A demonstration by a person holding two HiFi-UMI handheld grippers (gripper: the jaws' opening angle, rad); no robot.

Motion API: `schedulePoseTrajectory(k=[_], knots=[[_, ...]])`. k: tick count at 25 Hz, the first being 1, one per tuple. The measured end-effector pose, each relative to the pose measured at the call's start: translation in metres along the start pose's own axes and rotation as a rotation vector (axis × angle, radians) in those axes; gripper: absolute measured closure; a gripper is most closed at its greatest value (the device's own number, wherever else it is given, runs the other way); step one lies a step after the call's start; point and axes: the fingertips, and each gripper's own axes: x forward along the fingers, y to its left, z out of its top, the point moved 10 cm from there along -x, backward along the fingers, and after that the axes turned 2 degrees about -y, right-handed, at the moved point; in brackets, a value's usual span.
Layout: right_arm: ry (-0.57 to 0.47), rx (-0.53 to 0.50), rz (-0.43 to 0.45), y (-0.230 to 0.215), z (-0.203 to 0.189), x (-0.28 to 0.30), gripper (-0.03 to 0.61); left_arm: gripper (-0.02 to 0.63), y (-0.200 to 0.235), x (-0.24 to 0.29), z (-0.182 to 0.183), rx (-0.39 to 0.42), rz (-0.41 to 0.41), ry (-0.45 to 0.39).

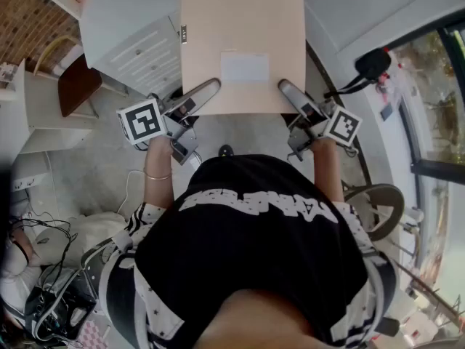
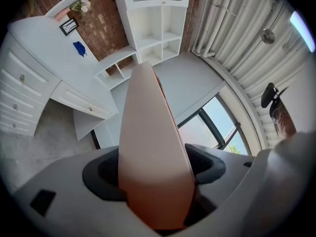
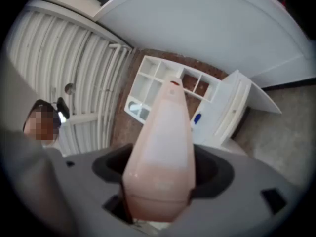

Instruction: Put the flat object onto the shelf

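The pale peach flat object (image 1: 243,35), bearing a white label (image 1: 245,67), is clamped at its near corners by the left hand-held gripper (image 1: 205,91) and right hand-held gripper (image 1: 288,91).

One flat board (image 1: 240,42), two grippers (left gripper (image 1: 207,90), right gripper (image 1: 285,88)), one shelf unit (image 2: 159,14)

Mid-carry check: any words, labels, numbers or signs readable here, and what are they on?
No text reads clearly.
On the black shirt: white lettering, upside down, too distorted to read.
On the flat object: pale label, no print visible.
On the marker cubes: square patterns only, no words.
On the drawer unit: small dark tag, too small to read.
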Motion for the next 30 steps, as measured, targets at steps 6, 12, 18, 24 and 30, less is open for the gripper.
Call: schedulePoseTrajectory(k=[6,12,18,24,30], knots=[[0.0,-0.016,0.003,0.002,0.001,-0.006,0.196,0.235,-0.003,0.003,-0.004,0.014,-0.008,0.002],[-0.011,-0.022,0.004,0.002,0.003,-0.015,0.196,0.235,-0.007,0.01,-0.009,0.02,-0.026,0.005],[-0.028,-0.014,-0.014,0.005,0.002,0.003,0.196,0.235,0.003,0.005,0.009,0.001,-0.031,0.016],[-0.033,0.004,-0.038,0.002,-0.001,-0.003,0.196,0.235,0.009,0.008,0.003,-0.029,-0.028,0.028],[-0.008,0.02,-0.026,-0.013,0.015,0.002,0.196,0.235,0.013,0.02,0.006,-0.021,-0.006,0.01]])
